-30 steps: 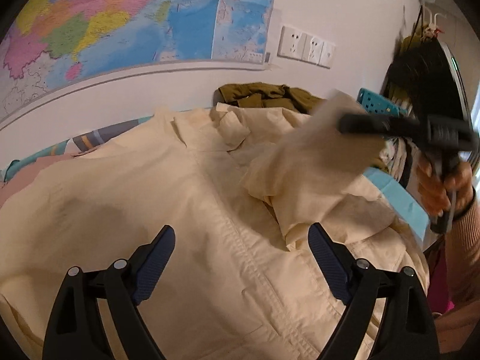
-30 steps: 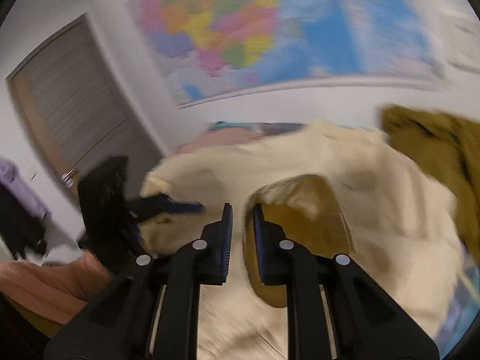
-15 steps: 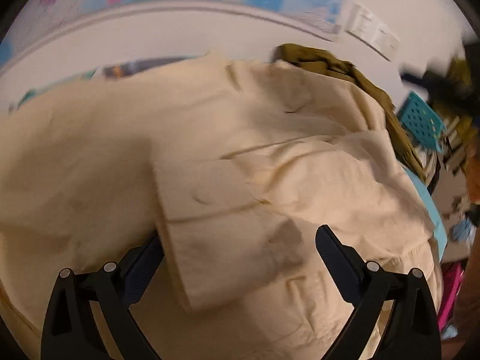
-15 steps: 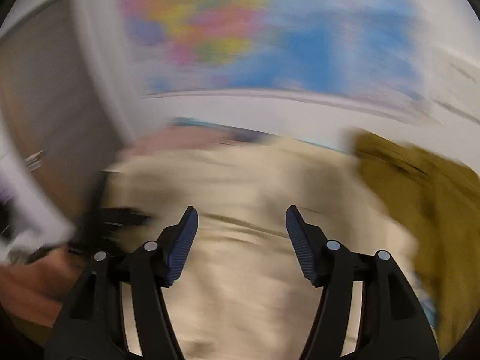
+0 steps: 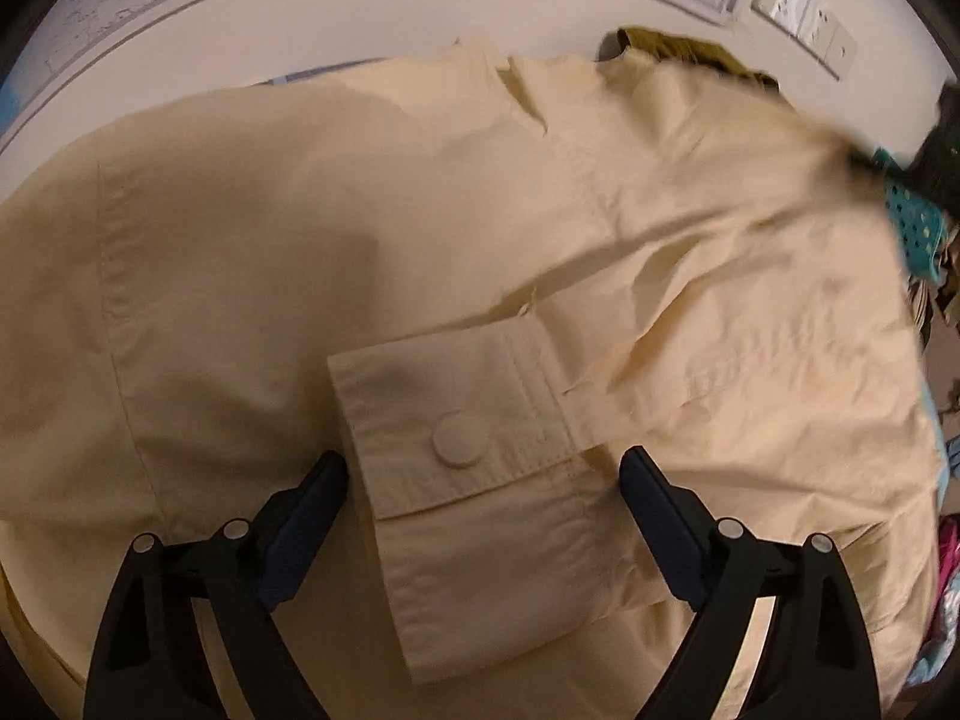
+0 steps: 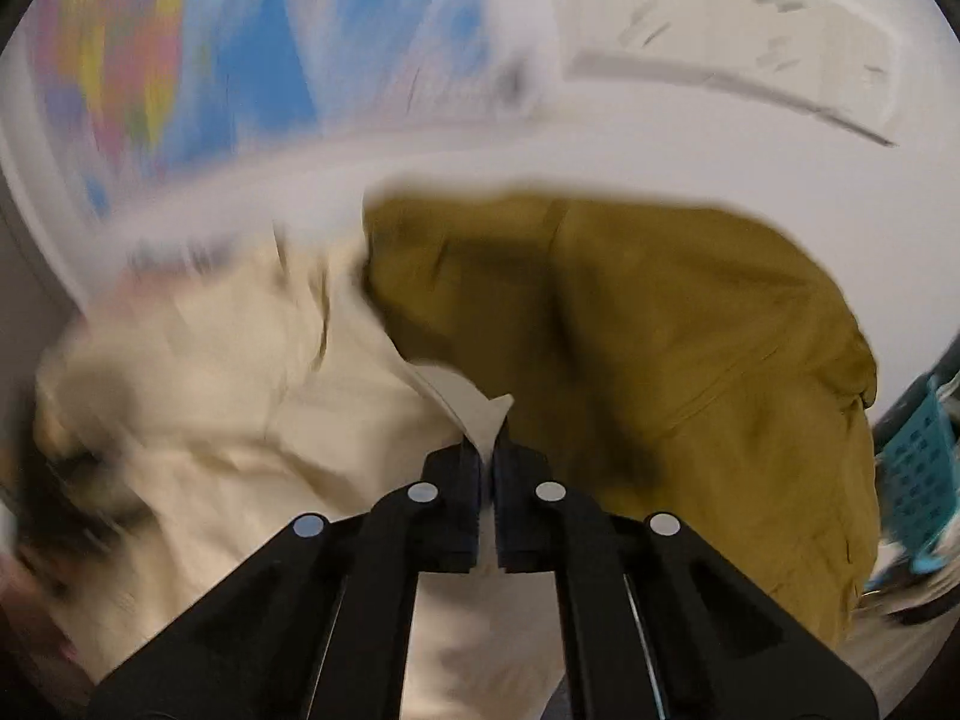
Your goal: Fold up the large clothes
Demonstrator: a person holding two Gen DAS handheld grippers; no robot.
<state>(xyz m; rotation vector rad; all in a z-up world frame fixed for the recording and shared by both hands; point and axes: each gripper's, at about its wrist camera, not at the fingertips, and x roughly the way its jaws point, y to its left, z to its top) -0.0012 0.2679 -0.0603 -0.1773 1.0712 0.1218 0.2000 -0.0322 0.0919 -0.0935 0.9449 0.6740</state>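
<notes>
A large cream jacket (image 5: 300, 240) lies spread out front-up, with one sleeve folded across its body. The buttoned sleeve cuff (image 5: 456, 414) lies between the fingers of my left gripper (image 5: 483, 459). Its jaws are wide and closing, and the pads stand clear of the cloth. In the right wrist view my right gripper (image 6: 487, 447) is shut on an edge of the cream jacket (image 6: 240, 408), right beside an olive garment (image 6: 660, 330). That view is blurred by motion.
The olive garment (image 5: 678, 48) is heaped at the back against the wall. A teal perforated basket (image 6: 918, 468) stands at the right. A coloured map (image 6: 180, 60) and wall sockets (image 5: 804, 6) are on the wall behind.
The right gripper let go of the sleeve, swung right and shut on the jacket's edge by the olive garment. The left gripper sank down over the laid sleeve cuff.
</notes>
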